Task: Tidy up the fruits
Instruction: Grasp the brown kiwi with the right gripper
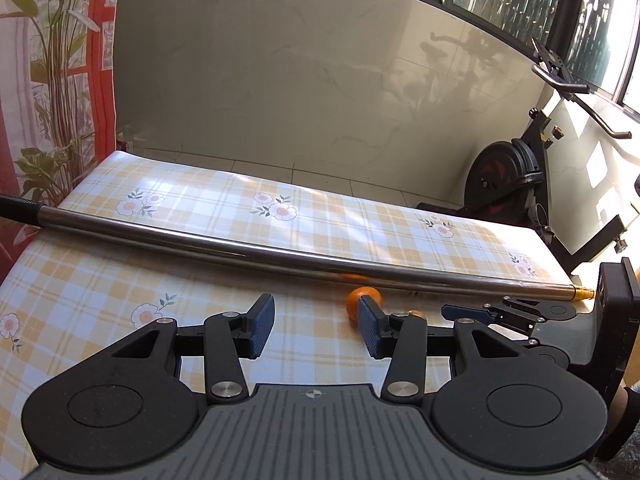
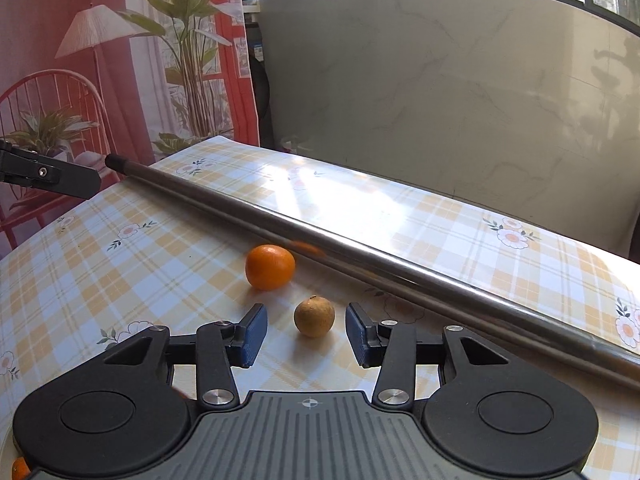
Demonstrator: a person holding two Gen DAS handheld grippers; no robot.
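In the right wrist view a small brown round fruit (image 2: 314,317) sits on the checked tablecloth (image 2: 120,280) between the fingers of my right gripper (image 2: 306,322). There is a gap on each side of it, so the gripper is open. A mandarin (image 2: 270,267) lies just beyond, up and to the left, close to a metal rod (image 2: 360,256). In the left wrist view my left gripper (image 1: 316,320) is open and empty above the cloth. The mandarin (image 1: 362,300) peeks out behind its right finger (image 1: 370,332).
The long metal rod (image 1: 280,250) lies across the table from left to right behind the fruit. Another orange fruit (image 2: 19,469) shows at the bottom left corner. An exercise bike (image 1: 508,176) stands past the table's right end, and a pale wall runs behind it.
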